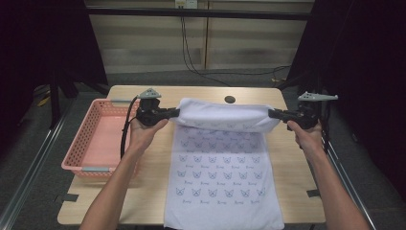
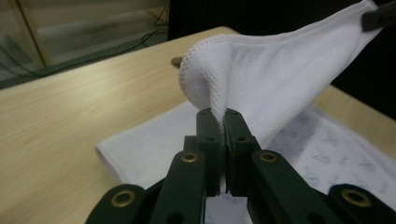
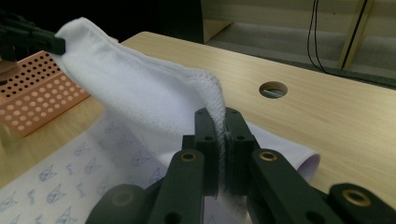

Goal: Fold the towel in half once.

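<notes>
A white towel [image 1: 220, 163] printed with small blue cat faces lies lengthwise on the wooden table [image 1: 143, 191]. Its far end is lifted off the table and folded toward me, stretched between both grippers. My left gripper [image 1: 176, 113] is shut on the far left corner [image 2: 205, 88]. My right gripper [image 1: 272, 113] is shut on the far right corner [image 3: 205, 88]. In the left gripper view the jaws pinch the hemmed edge, and the right gripper's tip [image 2: 378, 17] holds the other corner at the top right. In the right gripper view the left gripper [image 3: 60, 45] shows at the upper left.
A pink perforated basket [image 1: 95, 139] sits on the table's left side, close to my left hand; it also shows in the right gripper view [image 3: 32, 98]. A round cable hole [image 1: 230, 99] lies in the table beyond the towel. Black cables hang at the back.
</notes>
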`<act>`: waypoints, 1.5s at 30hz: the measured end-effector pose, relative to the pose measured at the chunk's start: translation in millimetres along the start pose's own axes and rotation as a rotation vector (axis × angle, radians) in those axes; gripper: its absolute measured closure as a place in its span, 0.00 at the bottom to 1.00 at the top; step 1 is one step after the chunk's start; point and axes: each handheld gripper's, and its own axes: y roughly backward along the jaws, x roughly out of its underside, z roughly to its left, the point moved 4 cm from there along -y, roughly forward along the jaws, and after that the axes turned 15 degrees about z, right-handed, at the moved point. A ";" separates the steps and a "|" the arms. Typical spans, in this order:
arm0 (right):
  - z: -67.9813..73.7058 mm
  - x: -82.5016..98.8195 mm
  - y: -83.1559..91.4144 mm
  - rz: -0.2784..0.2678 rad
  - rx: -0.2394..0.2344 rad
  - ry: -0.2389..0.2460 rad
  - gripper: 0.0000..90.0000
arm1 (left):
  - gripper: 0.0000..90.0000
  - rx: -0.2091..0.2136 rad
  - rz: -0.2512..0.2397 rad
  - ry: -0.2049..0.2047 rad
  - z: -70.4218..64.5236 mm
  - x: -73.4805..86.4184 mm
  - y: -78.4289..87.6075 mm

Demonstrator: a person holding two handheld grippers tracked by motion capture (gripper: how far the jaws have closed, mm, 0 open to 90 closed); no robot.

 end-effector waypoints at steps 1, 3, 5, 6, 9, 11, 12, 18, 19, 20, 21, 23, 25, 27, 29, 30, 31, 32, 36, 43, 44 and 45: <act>4.3 0.4 5.5 -0.009 -0.010 0.005 0.96 | 0.97 0.002 -0.017 -0.007 -4.2 -0.2 6.5; 12.3 0.6 16.8 -0.022 -0.022 0.015 0.96 | 0.97 0.040 -0.050 -0.004 -12.5 1.8 20.9; 21.4 1.5 29.6 -0.027 -0.053 0.021 0.96 | 0.97 0.078 -0.086 0.004 -20.3 5.3 36.6; 24.4 1.9 34.2 -0.035 -0.062 0.024 0.96 | 0.97 0.082 -0.086 0.000 -25.6 7.2 43.3; 37.4 3.5 49.9 -0.052 -0.076 0.042 0.96 | 0.96 0.091 -0.090 -0.044 -47.1 14.5 60.5; 48.0 6.3 60.5 -0.065 -0.083 0.052 0.96 | 0.96 0.099 -0.073 -0.070 -61.3 23.5 67.3; 51.4 8.0 63.9 -0.072 -0.084 0.061 0.96 | 0.96 0.085 -0.064 -0.083 -67.3 29.6 69.3; 75.2 60.9 64.0 -0.025 -0.136 0.069 0.96 | 0.93 0.108 0.054 -0.097 -85.8 93.4 43.2; 77.3 70.9 60.1 -0.006 -0.143 0.069 0.96 | 0.93 0.108 0.096 -0.104 -87.9 106.4 34.3; 79.6 85.1 54.9 0.021 -0.153 0.060 0.96 | 0.93 0.123 0.123 -0.093 -90.1 118.4 26.6; 81.9 99.5 49.3 0.048 -0.166 0.045 0.96 | 0.93 0.147 0.144 -0.071 -92.3 129.3 19.9; 85.2 127.3 40.4 0.103 -0.171 0.032 0.96 | 0.93 0.159 0.208 -0.082 -98.2 150.8 9.7; 87.9 148.5 35.5 0.158 -0.167 0.022 0.96 | 0.93 0.182 0.249 -0.076 -102.3 163.3 5.5; 93.1 162.6 35.8 0.188 -0.178 0.021 0.95 | 0.92 0.196 0.285 -0.088 -108.9 173.7 4.1; 100.6 175.7 37.5 0.236 -0.157 0.037 0.94 | 0.90 0.208 0.319 -0.109 -113.4 182.5 3.5; 106.0 183.6 37.1 0.268 -0.172 0.035 0.94 | 0.87 0.229 0.341 -0.102 -114.3 185.1 1.7; 109.2 188.2 36.4 0.294 -0.181 0.034 0.93 | 0.86 0.245 0.385 -0.108 -114.9 189.7 -0.7; 114.5 195.7 34.3 0.343 -0.179 0.038 0.88 | 0.86 0.237 0.407 -0.115 -115.1 191.8 -1.2; 124.3 195.9 43.0 0.324 -0.192 0.075 0.77 | 0.78 0.283 0.462 -0.160 -122.4 192.7 0.0; 109.9 184.7 39.9 0.261 -0.169 0.041 0.67 | 0.65 0.256 0.257 -0.069 -96.3 162.1 9.0; 107.1 181.5 36.7 0.253 -0.158 0.046 0.67 | 0.65 0.227 0.235 -0.054 -89.8 155.8 5.6; 101.6 176.4 30.7 0.255 -0.125 0.044 0.67 | 0.66 0.215 0.227 -0.048 -86.3 152.3 2.1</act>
